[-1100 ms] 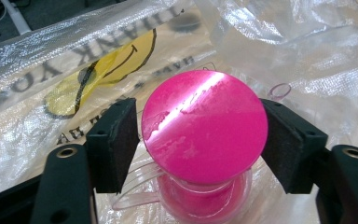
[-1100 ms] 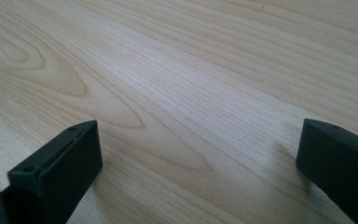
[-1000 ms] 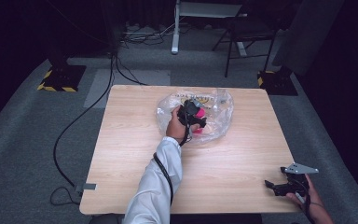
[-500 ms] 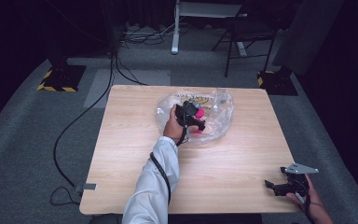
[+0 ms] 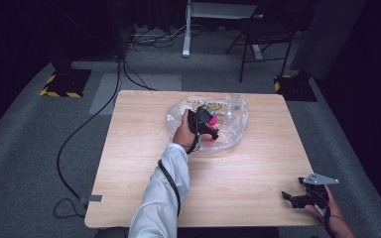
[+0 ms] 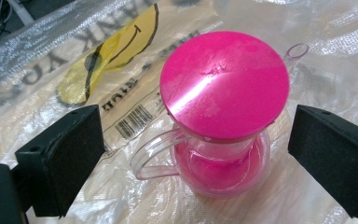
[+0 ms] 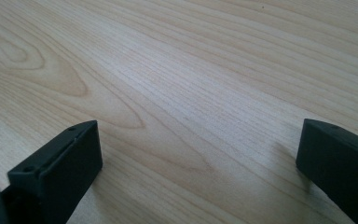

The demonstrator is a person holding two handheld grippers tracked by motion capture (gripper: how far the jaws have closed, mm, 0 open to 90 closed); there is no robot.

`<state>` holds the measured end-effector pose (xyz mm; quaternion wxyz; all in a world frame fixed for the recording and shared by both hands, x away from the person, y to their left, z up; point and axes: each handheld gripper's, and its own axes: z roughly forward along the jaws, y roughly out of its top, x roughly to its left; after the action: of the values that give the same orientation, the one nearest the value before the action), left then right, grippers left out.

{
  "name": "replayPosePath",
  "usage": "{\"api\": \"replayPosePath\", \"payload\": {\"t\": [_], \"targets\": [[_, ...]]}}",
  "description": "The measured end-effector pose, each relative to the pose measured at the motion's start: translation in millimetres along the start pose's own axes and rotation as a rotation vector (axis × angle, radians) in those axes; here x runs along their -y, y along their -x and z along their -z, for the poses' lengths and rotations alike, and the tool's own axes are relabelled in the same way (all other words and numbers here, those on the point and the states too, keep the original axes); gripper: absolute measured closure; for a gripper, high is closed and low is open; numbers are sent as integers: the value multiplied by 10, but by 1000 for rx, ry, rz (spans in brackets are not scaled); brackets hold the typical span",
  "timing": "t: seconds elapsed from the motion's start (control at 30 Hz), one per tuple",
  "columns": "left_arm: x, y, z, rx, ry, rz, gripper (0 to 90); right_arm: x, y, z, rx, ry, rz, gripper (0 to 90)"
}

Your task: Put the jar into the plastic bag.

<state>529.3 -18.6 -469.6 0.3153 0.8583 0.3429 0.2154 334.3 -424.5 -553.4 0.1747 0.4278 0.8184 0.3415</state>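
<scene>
Plastic cup [image 6: 223,140] with a clear body, a thin loop handle and a bright pink lid stands on a crinkled clear bag [image 6: 51,60], midway between the left gripper's [image 6: 196,158] fingers [image 6: 60,163]. They have just been spreading and now stand released, clear of the cup on both sides. It looks light, rigid and slick, so easily tipped or squirted out of a pinch. The narrower waist under the lid seems the safest hold, not the handle. Right gripper [image 7: 198,168] rests released over bare worktop [image 7: 177,70].
</scene>
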Motion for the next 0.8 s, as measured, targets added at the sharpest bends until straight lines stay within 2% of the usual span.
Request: {"api": "replayPosePath", "payload": {"t": [0.3, 0.57, 0.73, 0.8], "targets": [[2, 16, 94, -13, -20, -38, 34, 0, 0, 0, 0, 0, 0, 0], [-6, 7, 243, -20, -3, -65, 33, 0, 0, 0, 0, 0, 0, 0], [-33, 39, 360, -26, 3, -120, 33, 1, -1, 0, 1, 0, -1, 0], [-32, 47, 400, -22, 1, -127, 33, 1, -1, 0, 1, 0, -1, 0]]}}
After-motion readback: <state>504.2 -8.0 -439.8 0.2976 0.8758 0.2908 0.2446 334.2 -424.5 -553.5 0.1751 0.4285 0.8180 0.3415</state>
